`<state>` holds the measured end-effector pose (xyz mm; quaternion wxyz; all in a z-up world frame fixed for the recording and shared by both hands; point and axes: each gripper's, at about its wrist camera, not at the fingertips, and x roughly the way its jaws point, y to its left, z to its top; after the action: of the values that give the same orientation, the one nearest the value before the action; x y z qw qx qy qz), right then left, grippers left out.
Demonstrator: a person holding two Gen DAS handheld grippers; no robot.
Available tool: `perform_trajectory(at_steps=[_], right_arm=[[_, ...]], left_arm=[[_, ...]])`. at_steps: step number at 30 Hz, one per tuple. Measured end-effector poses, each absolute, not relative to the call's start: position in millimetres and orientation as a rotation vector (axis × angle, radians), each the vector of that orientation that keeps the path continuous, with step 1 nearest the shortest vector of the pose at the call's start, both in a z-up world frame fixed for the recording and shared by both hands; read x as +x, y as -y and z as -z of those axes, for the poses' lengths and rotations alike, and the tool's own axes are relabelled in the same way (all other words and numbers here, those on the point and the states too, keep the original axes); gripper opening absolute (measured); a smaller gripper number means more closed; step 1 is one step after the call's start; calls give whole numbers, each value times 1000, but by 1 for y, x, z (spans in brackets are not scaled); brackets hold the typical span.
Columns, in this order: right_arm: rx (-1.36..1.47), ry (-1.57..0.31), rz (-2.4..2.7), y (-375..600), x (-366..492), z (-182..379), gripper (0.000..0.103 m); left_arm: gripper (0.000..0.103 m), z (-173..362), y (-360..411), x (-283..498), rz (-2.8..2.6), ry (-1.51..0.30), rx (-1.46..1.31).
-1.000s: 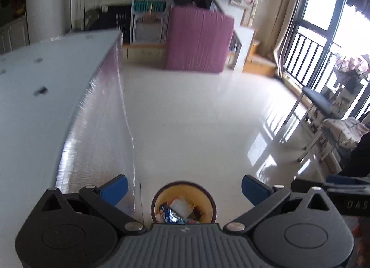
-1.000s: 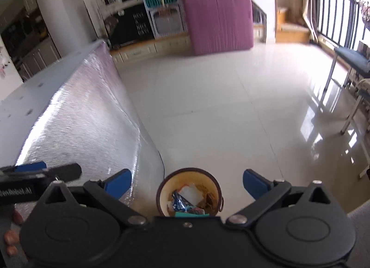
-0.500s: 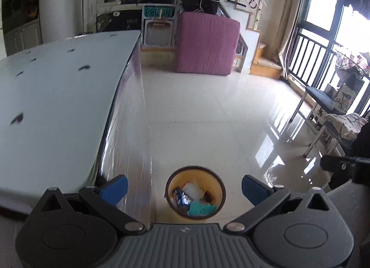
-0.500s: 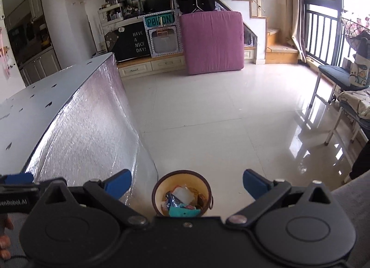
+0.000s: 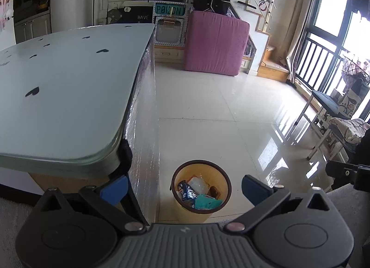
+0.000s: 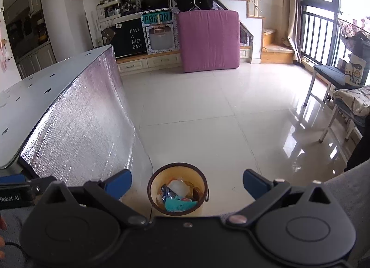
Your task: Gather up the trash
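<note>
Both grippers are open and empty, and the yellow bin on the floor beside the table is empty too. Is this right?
Not quite. The yellow bin is not empty: the right wrist view shows wrappers inside it. The rest holds: left gripper and right gripper are open and empty, and the bin stands beside the table.

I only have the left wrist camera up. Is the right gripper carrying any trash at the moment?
Observer: No. The right gripper is open, with nothing between its fingers.
Operator: Does its camera see the bin too?
Observer: Yes. The right wrist view frames the trash bin between its fingers, down on the floor, with wrappers inside.
Operator: On my view the blackboard shows only HAVE. What is the rest?
Observer: From the right wrist view the blackboard reads HAVE A NICE DAY.
</note>
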<state>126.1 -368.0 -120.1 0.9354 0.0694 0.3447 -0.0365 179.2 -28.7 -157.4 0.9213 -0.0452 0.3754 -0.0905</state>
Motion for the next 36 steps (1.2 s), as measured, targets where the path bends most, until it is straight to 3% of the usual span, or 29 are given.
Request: perform_trajectory(at_steps=[36], right_arm=[[94, -651, 82, 351, 111, 120, 103]], left_arm=[[103, 154, 23, 167, 176, -725, -101]])
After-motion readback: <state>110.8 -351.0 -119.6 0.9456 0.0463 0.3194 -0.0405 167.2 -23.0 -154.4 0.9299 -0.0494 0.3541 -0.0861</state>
